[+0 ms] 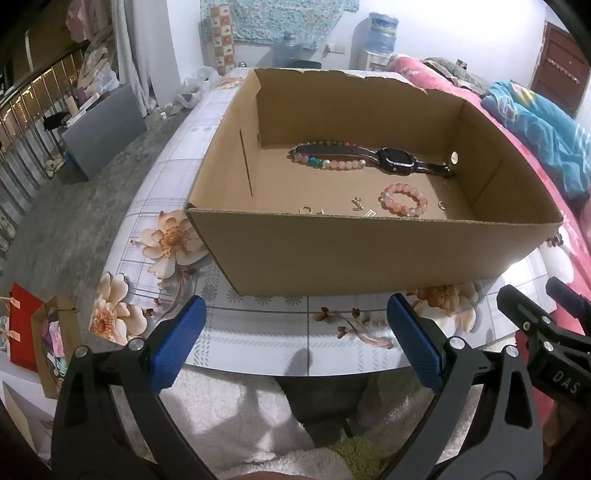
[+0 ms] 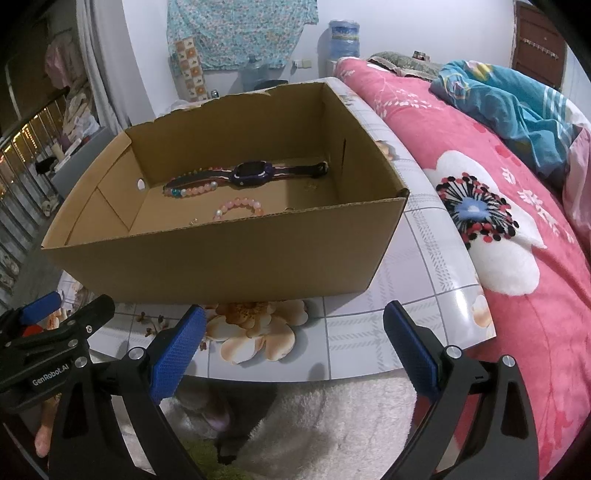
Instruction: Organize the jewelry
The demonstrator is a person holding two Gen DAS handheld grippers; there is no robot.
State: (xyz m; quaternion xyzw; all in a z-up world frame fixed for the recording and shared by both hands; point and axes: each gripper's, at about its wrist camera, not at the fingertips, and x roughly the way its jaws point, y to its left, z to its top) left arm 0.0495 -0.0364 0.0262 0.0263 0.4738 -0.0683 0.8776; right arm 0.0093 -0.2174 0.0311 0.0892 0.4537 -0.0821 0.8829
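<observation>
Both tools hang just off the near edge of the table, jaws spread wide and holding nothing. The left gripper (image 1: 295, 343) shows blue ribbed pads (image 1: 177, 343) over a white fleecy cloth (image 1: 229, 413); the right gripper (image 2: 293, 347) stands the same way, with part of the left one showing at its lower left.

Ahead of both sets of jaws sits an open cardboard box (image 1: 332, 251), its flaps torn off along the far rim. Inside it lies the jewelry. Nearest the front wall are small gold pieces — a ring (image 1: 305, 210), a little charm (image 1: 357, 203) and another ring (image 1: 442, 205) — and a bracelet of pink beads (image 1: 402, 199), closed in a loop. Farther back, near the rear wall, a dark smartwatch (image 1: 397, 160) lies flat with its strap stretched out, and a longer string of pink, green and teal beads (image 1: 325, 157) lies partly under the strap. From the right wrist view the watch (image 2: 253, 173) and the pink bracelet (image 2: 238, 207) sit beyond and slightly left of the jaw gap.

The table (image 1: 258, 332) has a glossy cover printed with grey checks and peach flowers. To the right of the jaws runs a bed with a pink floral cover (image 2: 498, 221) and a blue quilt (image 2: 509, 99). On the far wall hangs a patterned teal cloth (image 2: 240, 29), and beside it stands a water dispenser bottle (image 1: 382, 31).
</observation>
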